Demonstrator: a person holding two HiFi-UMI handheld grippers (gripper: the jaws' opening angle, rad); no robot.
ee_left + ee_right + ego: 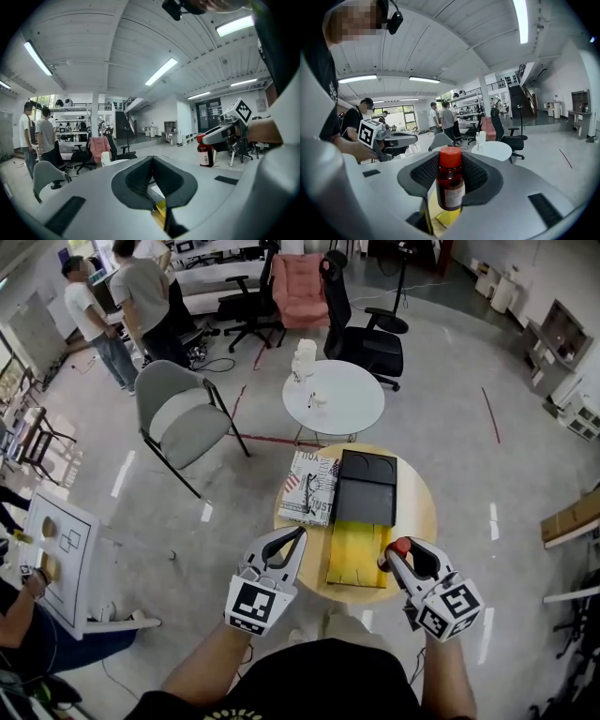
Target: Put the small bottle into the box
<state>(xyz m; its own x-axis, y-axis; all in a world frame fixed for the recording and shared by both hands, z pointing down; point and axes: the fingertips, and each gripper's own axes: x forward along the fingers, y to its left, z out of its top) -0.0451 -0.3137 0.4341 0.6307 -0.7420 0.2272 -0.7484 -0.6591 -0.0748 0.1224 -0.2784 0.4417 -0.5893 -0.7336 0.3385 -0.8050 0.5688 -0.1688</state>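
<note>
**Bottle in the right claw, box not loaded yet**

My right gripper (401,557) is pinching the small bottle (450,185) across its body. The pads sit on either side just under the cap, and the bottle is upright. My left gripper (292,542) is pressed together with nothing in it, near the near-left rim of the table (419,512).

Position: the bottle is in the air over the table's near-right part, just beside the yellow panel (358,554) that lies at the near end of the black box (366,501). Yellow shows through my jaws right below the bottle.

Plan for the step:
- Carry it forward and left until it's over the opening.
- Hold it vertical and lower until the base bears.
- Only then spread the jaws.
- I can't tell which section is the cavity (the black part shows two round recesses at its far end, the yellow part looks flat), so confirm before descending.
- Avoid the printed booklet (309,486) with glasses (310,495) on it, hard against the box's left side.
- The left claw steadies the box only if it slides.

Bottle: dark red-brown body, bright red cap, pale label with small print round the lower half. It looks smooth and round and will likely twist in the pads if knocked, so no side loads.
</note>
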